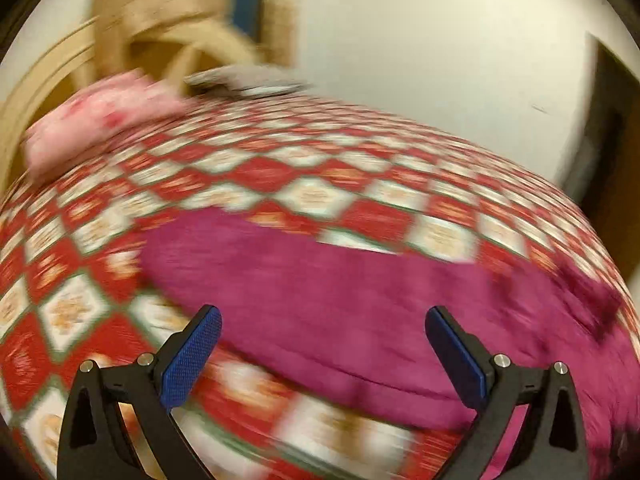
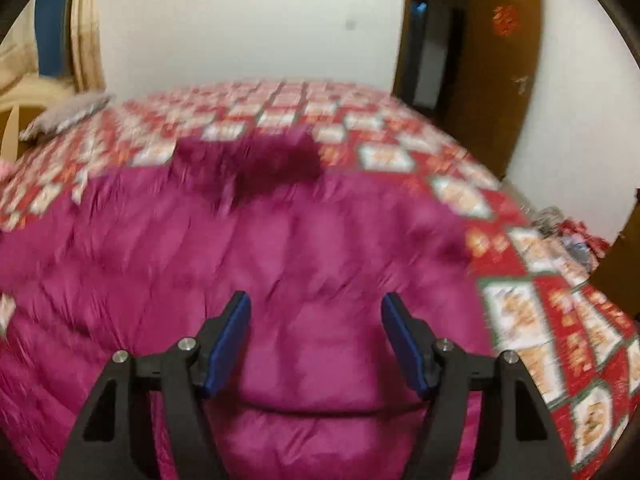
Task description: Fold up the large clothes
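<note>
A magenta quilted puffer coat (image 2: 280, 248) lies spread on the bed, its darker fur trim (image 2: 276, 160) at the far end. In the left wrist view the same coat (image 1: 340, 292) stretches across the lower right. My left gripper (image 1: 322, 316) hangs above the coat's near edge, jaws wide apart with nothing between them. My right gripper (image 2: 316, 304) hovers over the coat's middle, jaws apart and empty. Both views are blurred by motion.
The bed carries a red and white diamond-patterned cover (image 1: 304, 184). A pink pillow (image 1: 100, 120) and a grey cushion (image 1: 244, 80) lie near the wooden headboard (image 1: 48, 76). A brown door (image 2: 496, 72) stands open at the right. Crumpled items (image 2: 568, 232) lie beyond the bed's right edge.
</note>
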The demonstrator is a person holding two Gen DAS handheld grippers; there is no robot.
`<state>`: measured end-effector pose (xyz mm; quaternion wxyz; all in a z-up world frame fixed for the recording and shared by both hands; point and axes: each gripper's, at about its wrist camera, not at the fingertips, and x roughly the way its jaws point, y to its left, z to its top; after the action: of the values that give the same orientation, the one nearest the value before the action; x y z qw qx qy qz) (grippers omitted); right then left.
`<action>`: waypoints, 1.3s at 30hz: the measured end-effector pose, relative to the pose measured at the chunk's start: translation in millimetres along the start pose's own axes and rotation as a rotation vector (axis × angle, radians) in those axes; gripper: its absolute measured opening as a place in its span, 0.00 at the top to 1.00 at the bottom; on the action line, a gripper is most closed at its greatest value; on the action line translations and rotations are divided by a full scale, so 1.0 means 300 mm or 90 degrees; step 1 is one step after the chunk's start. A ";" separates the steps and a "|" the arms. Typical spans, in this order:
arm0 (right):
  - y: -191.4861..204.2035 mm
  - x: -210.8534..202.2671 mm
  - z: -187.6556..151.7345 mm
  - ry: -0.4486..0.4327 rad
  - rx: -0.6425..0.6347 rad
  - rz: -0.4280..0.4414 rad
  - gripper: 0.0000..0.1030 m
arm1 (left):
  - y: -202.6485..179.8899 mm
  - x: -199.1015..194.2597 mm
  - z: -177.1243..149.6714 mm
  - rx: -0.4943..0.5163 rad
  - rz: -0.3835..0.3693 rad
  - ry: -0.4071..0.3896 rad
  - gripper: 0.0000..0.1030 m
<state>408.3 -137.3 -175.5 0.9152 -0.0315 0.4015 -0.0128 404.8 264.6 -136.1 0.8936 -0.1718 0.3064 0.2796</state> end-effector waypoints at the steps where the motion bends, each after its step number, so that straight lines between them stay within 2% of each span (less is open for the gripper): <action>1: -0.007 0.024 -0.005 0.013 0.007 0.001 0.31 | 0.064 0.032 0.025 -0.042 0.024 0.013 0.01; 2: -0.016 0.019 0.000 0.007 0.018 0.004 0.31 | 0.107 0.054 0.037 -0.075 0.035 0.021 0.01; 3: -0.023 0.017 0.000 0.003 0.023 0.002 0.31 | 0.184 0.090 0.055 -0.142 0.044 0.034 0.01; 6: -0.021 0.022 -0.006 0.005 0.020 0.002 0.31 | 0.315 0.167 0.050 -0.288 0.000 0.053 0.01; 8: -0.018 0.018 -0.009 0.007 0.021 0.002 0.31 | 0.337 0.238 0.046 -0.325 -0.013 0.090 0.01; 9: -0.019 0.018 -0.008 0.008 0.021 0.002 0.31 | 0.333 0.253 0.048 -0.319 -0.006 0.092 0.01; 11: -0.023 0.018 -0.009 0.009 0.022 0.003 0.30 | 0.305 0.247 0.051 -0.281 0.005 0.074 0.01; 12: -0.023 0.023 -0.006 0.010 0.023 0.004 0.30 | 0.272 0.252 0.053 -0.241 0.007 0.071 0.03; 13: -0.022 0.023 -0.006 0.010 0.023 0.004 0.30 | 0.248 0.259 0.052 -0.213 0.007 0.073 0.09; 15: -0.023 0.025 -0.010 0.010 0.026 0.008 0.30 | 0.218 0.278 0.050 -0.176 -0.004 0.080 0.63; 17: -0.021 0.028 -0.010 0.009 0.029 0.009 0.30 | 0.217 0.293 0.050 -0.159 -0.010 0.092 0.71; 18: -0.020 0.027 -0.011 0.008 0.029 0.009 0.30 | 0.211 0.285 0.050 -0.151 -0.002 0.084 0.79; 20: -0.023 0.025 -0.011 0.007 0.030 0.010 0.30 | 0.198 0.267 0.063 -0.133 0.009 0.070 0.86; 21: -0.024 0.025 -0.011 0.007 0.031 0.011 0.30 | 0.189 0.255 0.074 -0.125 0.002 0.060 0.93; 23: -0.029 0.026 -0.009 0.006 0.034 0.015 0.30 | 0.150 0.202 0.097 -0.098 -0.024 0.033 0.95; 27: -0.037 0.026 -0.011 0.003 0.045 0.024 0.30 | -0.038 0.034 0.143 0.006 -0.083 -0.053 0.95; 30: -0.041 0.027 -0.011 0.002 0.049 0.028 0.30 | -0.223 -0.130 0.140 0.091 -0.179 -0.114 0.95; 34: -0.045 0.027 -0.012 0.000 0.056 0.034 0.30 | -0.454 -0.321 0.073 0.200 -0.286 -0.177 0.95; 36: -0.049 0.028 -0.012 -0.001 0.061 0.038 0.30 | -0.575 -0.401 0.012 0.254 -0.345 -0.188 0.95; 39: -0.059 0.027 -0.014 -0.003 0.072 0.048 0.30 | -0.726 -0.461 -0.087 0.321 -0.408 -0.185 0.95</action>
<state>410.8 -155.6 -183.2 0.9164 0.0356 0.3986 -0.0006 434.1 26.7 -37.2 0.9830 0.0068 0.1676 -0.0742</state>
